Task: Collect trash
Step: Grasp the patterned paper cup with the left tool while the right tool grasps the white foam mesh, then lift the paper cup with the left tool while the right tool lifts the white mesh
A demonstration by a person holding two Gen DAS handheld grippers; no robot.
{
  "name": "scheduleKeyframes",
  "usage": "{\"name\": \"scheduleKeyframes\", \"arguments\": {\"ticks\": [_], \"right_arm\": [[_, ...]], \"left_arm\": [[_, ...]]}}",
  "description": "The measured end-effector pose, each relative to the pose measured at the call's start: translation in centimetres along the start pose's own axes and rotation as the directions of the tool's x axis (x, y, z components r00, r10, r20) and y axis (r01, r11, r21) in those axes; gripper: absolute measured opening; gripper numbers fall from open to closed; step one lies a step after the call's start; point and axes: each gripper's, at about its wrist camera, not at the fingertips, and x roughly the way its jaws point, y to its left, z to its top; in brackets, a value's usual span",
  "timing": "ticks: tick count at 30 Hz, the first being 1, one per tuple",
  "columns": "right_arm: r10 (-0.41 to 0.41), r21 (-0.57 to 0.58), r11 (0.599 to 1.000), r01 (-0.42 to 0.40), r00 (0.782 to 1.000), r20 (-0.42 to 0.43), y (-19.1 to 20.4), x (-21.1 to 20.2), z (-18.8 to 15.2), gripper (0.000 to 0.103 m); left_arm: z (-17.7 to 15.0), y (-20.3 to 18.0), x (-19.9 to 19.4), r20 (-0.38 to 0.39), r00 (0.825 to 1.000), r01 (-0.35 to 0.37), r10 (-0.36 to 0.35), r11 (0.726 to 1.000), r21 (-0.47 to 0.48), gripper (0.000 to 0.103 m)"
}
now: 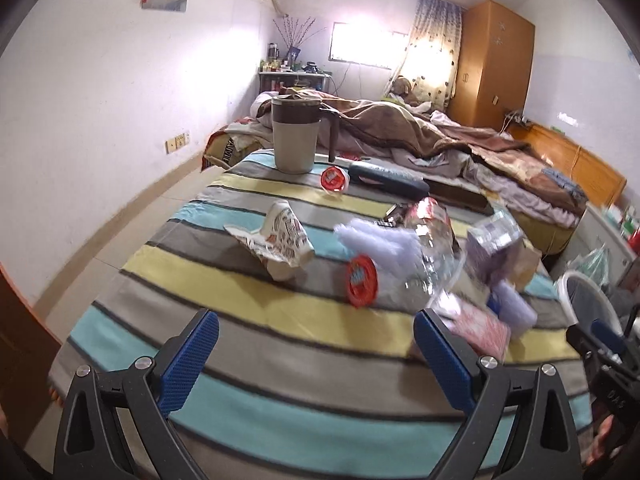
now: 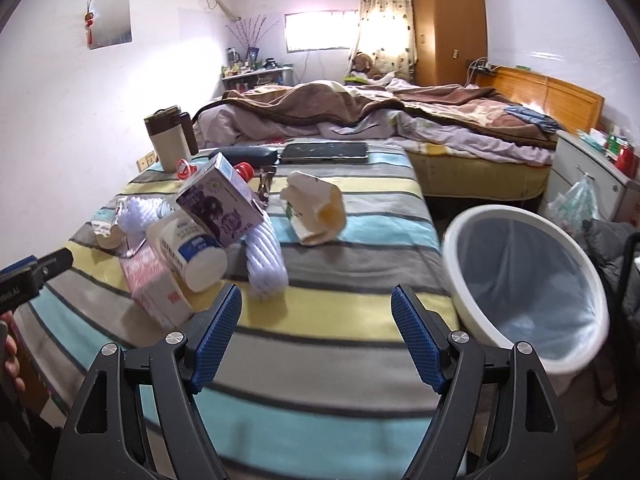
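**Both grippers open over a littered striped table**

I see a table under a striped cloth [image 2: 340, 300], with a rumpled bed [image 2: 400, 120] behind it. Off the table's right edge stands a white bin [image 2: 472, 280] lined with a grey bag, tipped toward me. My left gripper [image 1: 316, 350] and right gripper [image 2: 316, 334] both hang above the near stripes with jaws spread wide, holding nothing.

The trash lies mid-table: a purple carton [image 2: 224, 204] leaning over a white bottle [image 2: 192, 252], which rests on a pink box [image 2: 156, 292]; white foam netting [image 2: 266, 260] just beside them; a crushed paper cup [image 2: 316, 208] apart to the right. From the left wrist I also see a clear plastic bottle [image 1: 432, 256], another crumpled printed cup [image 1: 280, 240] and a red lid [image 1: 362, 280].
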Motion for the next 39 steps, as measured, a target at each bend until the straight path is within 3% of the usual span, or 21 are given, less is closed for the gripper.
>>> {"name": "scheduleKeyframes", "arguments": {"ticks": [6, 14, 19, 22, 25, 27, 31, 34, 39], "right_arm": [[0.014, -0.022, 1.000, -0.015, 0.999, -0.039, 1.0, 2.0, 1.2, 0.071], [0.027, -0.028, 0.999, -0.030, 0.995, -0.091, 1.7, 4.1, 2.1, 0.069], [0.010, -0.042, 0.999, -0.015, 0.993, -0.117, 2.3, 5.3, 2.4, 0.068], [-0.002, -0.045, 0.999, -0.004, 0.990, -0.140, 2.4, 5.8, 2.4, 0.061], [-0.011, -0.044, 0.999, 0.004, 0.989, -0.150, 2.4, 6.2, 2.5, 0.059], [-0.004, -0.038, 0.999, -0.002, 0.988, -0.154, 2.4, 6.4, 2.6, 0.050], [0.003, -0.045, 0.999, -0.010, 0.986, -0.166, 2.6, 6.6, 2.5, 0.043], [0.013, -0.039, 0.999, -0.020, 0.985, -0.169, 2.7, 6.7, 2.5, 0.033], [0.032, -0.039, 0.998, -0.039, 0.984, -0.175, 2.9, 6.7, 2.3, 0.023]], "left_arm": [[2.5, 1.8, 3.5, -0.045, 0.997, -0.061, 0.061, 0.998, -0.003, 0.099], [5.5, 3.1, 8.0, -0.089, 0.992, -0.092, 0.088, 0.995, -0.041, 0.099], [6.1, 4.1, 11.1, -0.170, 0.975, -0.154, 0.141, 0.986, -0.070, 0.099], [6.0, 4.3, 12.1, -0.186, 0.975, -0.139, 0.123, 0.987, -0.077, 0.098], [6.1, 4.6, 13.2, -0.201, 0.976, -0.104, 0.082, 0.989, -0.101, 0.093], [6.0, 4.5, 13.4, -0.206, 0.976, -0.100, 0.076, 0.989, -0.108, 0.085], [5.9, 4.0, 13.1, -0.197, 0.978, -0.082, 0.062, 0.992, -0.093, 0.063], [5.8, 3.7, 13.3, -0.210, 0.976, -0.067, 0.047, 0.994, -0.085, 0.052], [5.7, 3.6, 13.3, -0.212, 0.977, -0.046, 0.028, 0.996, -0.081, 0.046]]}}
